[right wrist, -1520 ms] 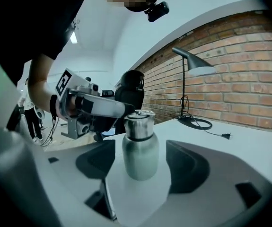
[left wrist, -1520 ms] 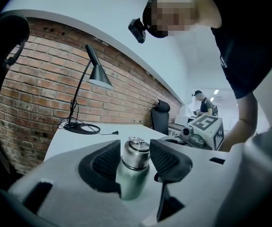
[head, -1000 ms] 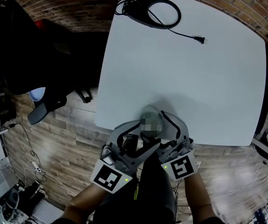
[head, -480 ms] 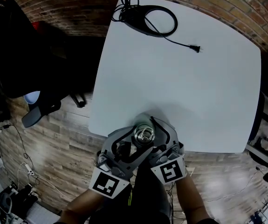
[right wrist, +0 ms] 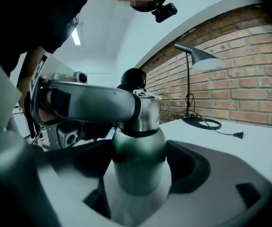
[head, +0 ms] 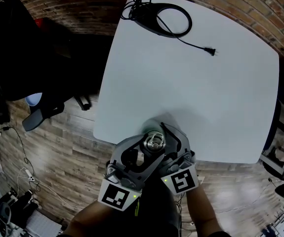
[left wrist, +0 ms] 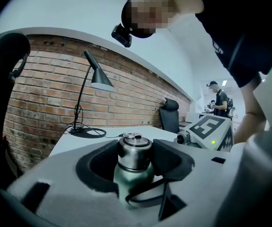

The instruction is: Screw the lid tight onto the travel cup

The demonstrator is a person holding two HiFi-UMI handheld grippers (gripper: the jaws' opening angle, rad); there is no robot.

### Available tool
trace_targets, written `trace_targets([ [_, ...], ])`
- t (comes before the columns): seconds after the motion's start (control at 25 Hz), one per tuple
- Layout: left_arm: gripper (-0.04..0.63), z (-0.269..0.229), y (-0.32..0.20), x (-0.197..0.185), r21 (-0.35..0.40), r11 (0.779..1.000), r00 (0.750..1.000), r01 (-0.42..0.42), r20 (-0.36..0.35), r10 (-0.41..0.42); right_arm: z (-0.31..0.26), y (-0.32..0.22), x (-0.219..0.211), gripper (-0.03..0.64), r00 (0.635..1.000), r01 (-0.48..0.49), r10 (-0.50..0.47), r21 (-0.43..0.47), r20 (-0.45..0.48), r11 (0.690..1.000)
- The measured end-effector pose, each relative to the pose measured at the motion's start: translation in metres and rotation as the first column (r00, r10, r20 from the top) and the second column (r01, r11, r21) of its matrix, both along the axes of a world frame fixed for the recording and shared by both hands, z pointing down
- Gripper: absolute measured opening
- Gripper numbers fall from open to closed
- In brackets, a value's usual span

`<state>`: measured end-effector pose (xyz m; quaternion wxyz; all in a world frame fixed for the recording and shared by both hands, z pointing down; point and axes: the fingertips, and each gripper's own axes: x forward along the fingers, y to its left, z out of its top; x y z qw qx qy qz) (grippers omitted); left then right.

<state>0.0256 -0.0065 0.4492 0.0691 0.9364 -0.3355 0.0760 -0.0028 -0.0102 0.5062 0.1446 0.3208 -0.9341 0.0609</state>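
Observation:
A travel cup with a green body (right wrist: 138, 167) and a steel lid (left wrist: 134, 148) stands upright between both grippers at the white table's (head: 191, 83) near edge; from above only the lid (head: 153, 140) shows. My left gripper (left wrist: 135, 151) reaches in from the left at lid height. Its jaws are closing, with the lid between them and the pads against its sides. My right gripper (right wrist: 139, 167) is shut on the green body below. A black carry loop (left wrist: 145, 197) hangs from the cup's neck. The cup's base is hidden.
A black lamp base with coiled cord (head: 161, 16) sits at the table's far edge, its plug (head: 210, 51) lying loose. The lamp's arm and shade (left wrist: 98, 79) rise before a brick wall. An office chair (head: 43, 112) stands on the wooden floor at the left.
Both grippers and the cup have stayed together at the table's near edge, shifting slightly in view as the head camera moved. The grip looks the same.

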Motion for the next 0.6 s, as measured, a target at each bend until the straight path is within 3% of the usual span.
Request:
trace_targets([
  [0.12, 0.236, 0.001, 0.0, 0.001, 0.005, 0.993, 0.992, -0.121, -0.04, 0.121, 0.0, -0.001, 0.0, 0.348, 1.0, 0.017, -0.017, -0.011, 0.009, 1.0],
  [0.24, 0.236, 0.002, 0.003, 0.003, 0.014, 0.965, 0.963, -0.261, -0.067, 0.261, 0.0, 0.0, 0.001, 0.348, 0.999, 0.051, -0.051, -0.017, 0.012, 0.999],
  [0.32, 0.236, 0.002, 0.008, 0.005, 0.03, 0.923, 0.921, -0.383, -0.059, 0.385, 0.002, 0.003, 0.001, 0.348, 0.996, 0.084, -0.084, -0.018, -0.003, 0.996],
  [0.44, 0.236, 0.003, 0.014, 0.002, 0.035, 0.835, 0.835, -0.549, -0.029, 0.55, 0.003, 0.006, -0.002, 0.348, 0.991, 0.131, -0.131, 0.001, -0.031, 0.991],
  [0.6, 0.241, 0.003, 0.013, 0.003, 0.011, 0.776, 0.773, -0.631, -0.079, 0.63, 0.003, 0.006, -0.002, 0.348, 0.988, 0.149, -0.149, -0.002, -0.036, 0.989],
])
